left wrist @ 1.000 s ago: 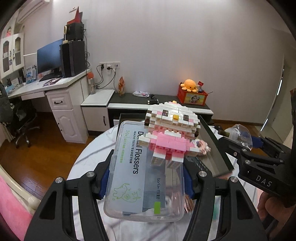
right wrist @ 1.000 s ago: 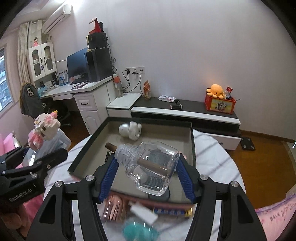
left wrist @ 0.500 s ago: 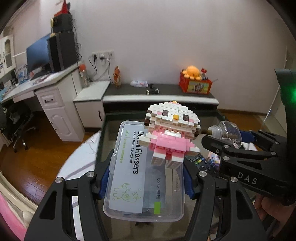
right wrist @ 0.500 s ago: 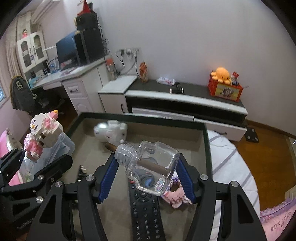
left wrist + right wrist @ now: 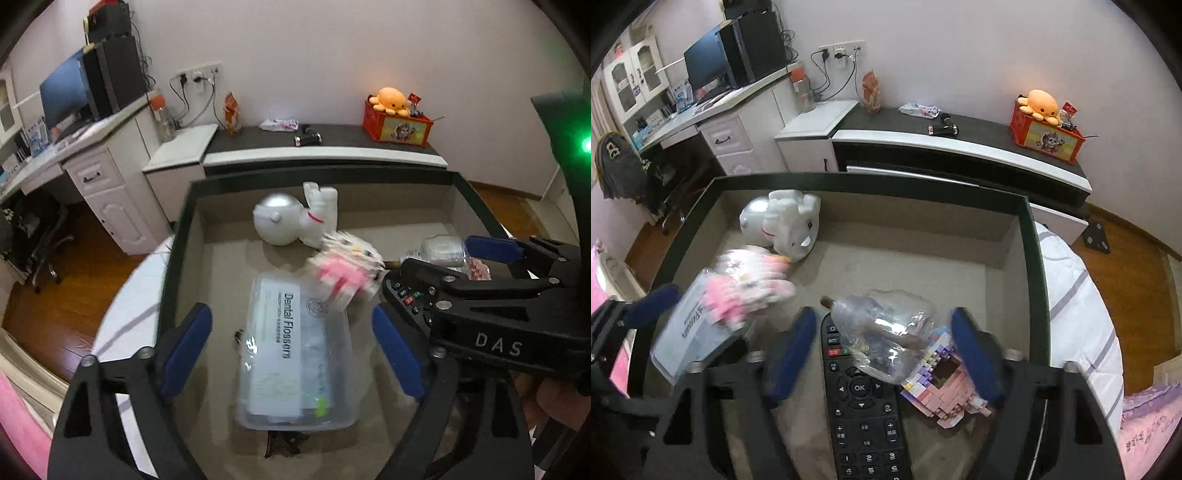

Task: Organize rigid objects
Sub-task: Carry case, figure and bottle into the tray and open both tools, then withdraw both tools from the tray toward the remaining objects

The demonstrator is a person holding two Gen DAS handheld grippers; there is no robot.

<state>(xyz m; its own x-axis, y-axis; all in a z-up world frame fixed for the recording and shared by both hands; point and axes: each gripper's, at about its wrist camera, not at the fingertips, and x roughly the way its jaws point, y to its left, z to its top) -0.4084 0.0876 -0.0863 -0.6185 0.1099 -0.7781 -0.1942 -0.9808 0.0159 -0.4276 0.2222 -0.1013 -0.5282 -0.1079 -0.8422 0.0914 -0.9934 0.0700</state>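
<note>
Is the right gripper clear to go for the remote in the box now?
Probably not yet. The right gripper stands open above the remote, but the clear bottle lies across its top end, between the fingers.

The tray (image 5: 173,266) stands on the tabletop (image 5: 125,325). Inside it, the astronaut figure (image 5: 291,221) lies near the far wall. In front of it, the floss box (image 5: 295,354) sits at the left, with the brick cat (image 5: 347,269) at its far right corner. To the right lie the remote (image 5: 864,402), the bottle (image 5: 886,332) over it, and the brick house (image 5: 945,387).
</note>
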